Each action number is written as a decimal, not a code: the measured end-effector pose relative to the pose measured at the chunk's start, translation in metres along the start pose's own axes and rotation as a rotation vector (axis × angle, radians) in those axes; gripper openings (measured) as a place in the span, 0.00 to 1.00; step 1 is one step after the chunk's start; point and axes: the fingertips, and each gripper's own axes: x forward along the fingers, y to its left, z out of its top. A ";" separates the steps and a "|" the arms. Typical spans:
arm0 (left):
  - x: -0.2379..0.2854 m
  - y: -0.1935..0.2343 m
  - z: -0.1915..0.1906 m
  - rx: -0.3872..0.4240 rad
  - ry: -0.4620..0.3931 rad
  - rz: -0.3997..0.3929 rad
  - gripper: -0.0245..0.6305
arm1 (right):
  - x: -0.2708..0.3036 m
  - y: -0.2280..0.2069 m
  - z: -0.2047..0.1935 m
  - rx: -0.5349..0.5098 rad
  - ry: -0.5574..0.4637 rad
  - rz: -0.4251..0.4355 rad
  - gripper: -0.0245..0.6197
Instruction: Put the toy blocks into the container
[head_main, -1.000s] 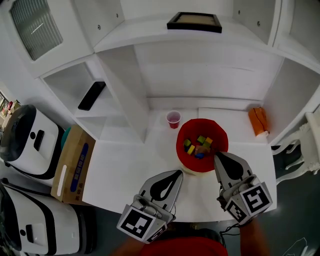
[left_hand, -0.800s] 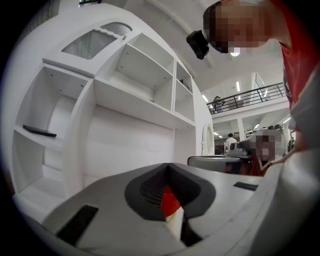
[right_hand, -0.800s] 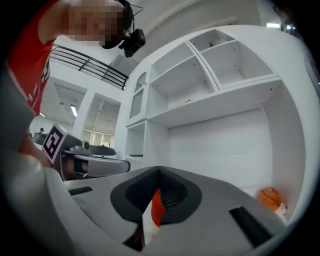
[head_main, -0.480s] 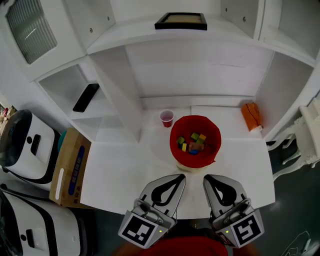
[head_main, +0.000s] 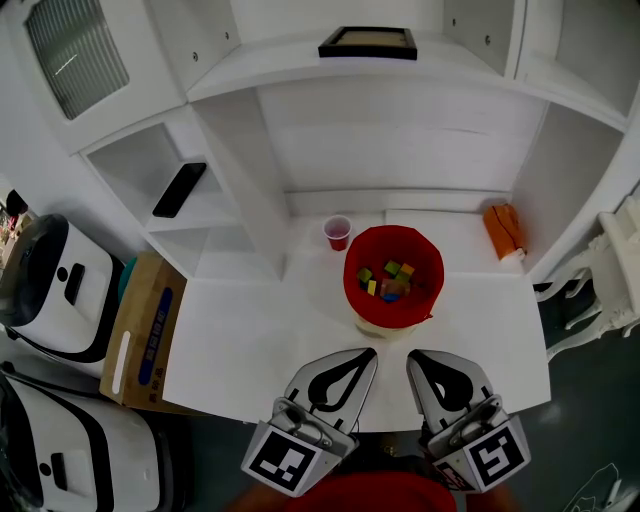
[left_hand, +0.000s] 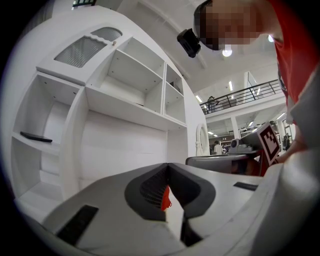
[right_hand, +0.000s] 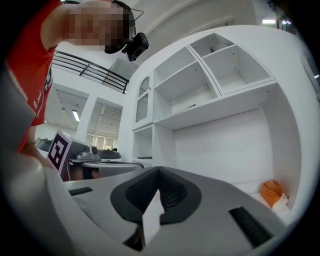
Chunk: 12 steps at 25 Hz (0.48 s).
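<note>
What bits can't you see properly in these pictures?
Blocks in the red bucket: head view, too small to count; the bucket's wall may hide more.
Black flat thing on the left shelf: head view, too small to name.
Orange thing at the right: head view, too small to name.
White machines at the left: head view, cut off by the picture's edge.

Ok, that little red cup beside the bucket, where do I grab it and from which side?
Probably its upper wall, jaws spanning the round body. The cup stands upright, mouth up, with the red bucket close on its right in the head view, so come in level from the front left, away from the bucket.
</note>
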 end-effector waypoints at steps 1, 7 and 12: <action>0.000 0.000 0.000 0.000 -0.001 0.000 0.06 | 0.000 0.001 0.000 0.000 0.000 0.002 0.05; -0.001 -0.002 0.000 -0.008 0.001 0.000 0.06 | -0.003 0.003 -0.001 0.000 0.006 0.005 0.05; -0.001 -0.003 -0.001 -0.003 0.003 -0.001 0.06 | -0.005 0.003 -0.001 -0.002 0.005 0.005 0.05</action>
